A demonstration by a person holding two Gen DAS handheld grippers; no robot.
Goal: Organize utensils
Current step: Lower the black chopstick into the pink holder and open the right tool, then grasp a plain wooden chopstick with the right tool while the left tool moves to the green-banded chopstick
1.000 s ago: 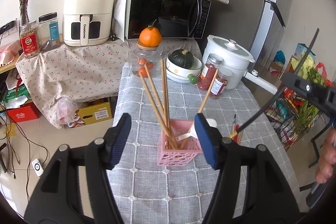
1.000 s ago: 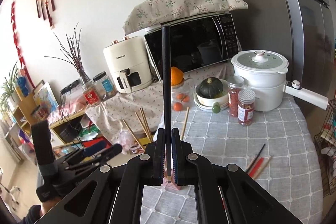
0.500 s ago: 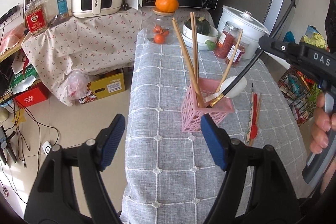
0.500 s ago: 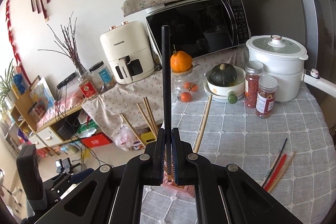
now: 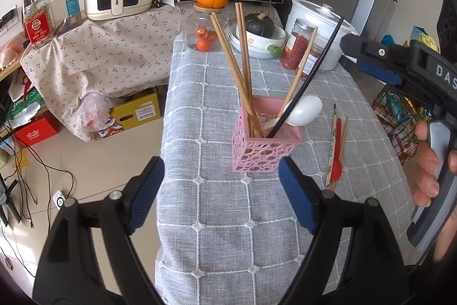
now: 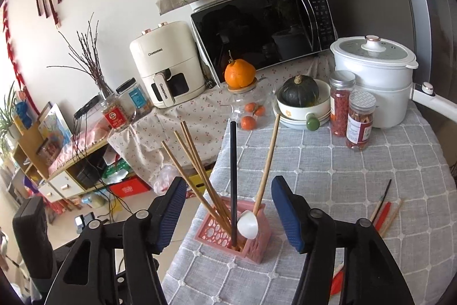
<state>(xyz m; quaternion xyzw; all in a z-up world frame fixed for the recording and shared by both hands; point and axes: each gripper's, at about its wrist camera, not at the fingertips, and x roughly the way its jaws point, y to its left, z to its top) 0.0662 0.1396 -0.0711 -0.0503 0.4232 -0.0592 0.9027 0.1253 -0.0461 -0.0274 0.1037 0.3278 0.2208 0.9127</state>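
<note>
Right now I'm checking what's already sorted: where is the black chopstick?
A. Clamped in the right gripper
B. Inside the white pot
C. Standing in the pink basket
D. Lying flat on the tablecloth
C: the black chopstick stands in the pink basket, free between the open fingers of the right gripper.

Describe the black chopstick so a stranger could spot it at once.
On the grey checked tablecloth stands a pink lattice basket holding utensils. Inside it, the black chopstick stands nearly upright, the only black stick among tan wooden chopsticks and a white spoon.
</note>
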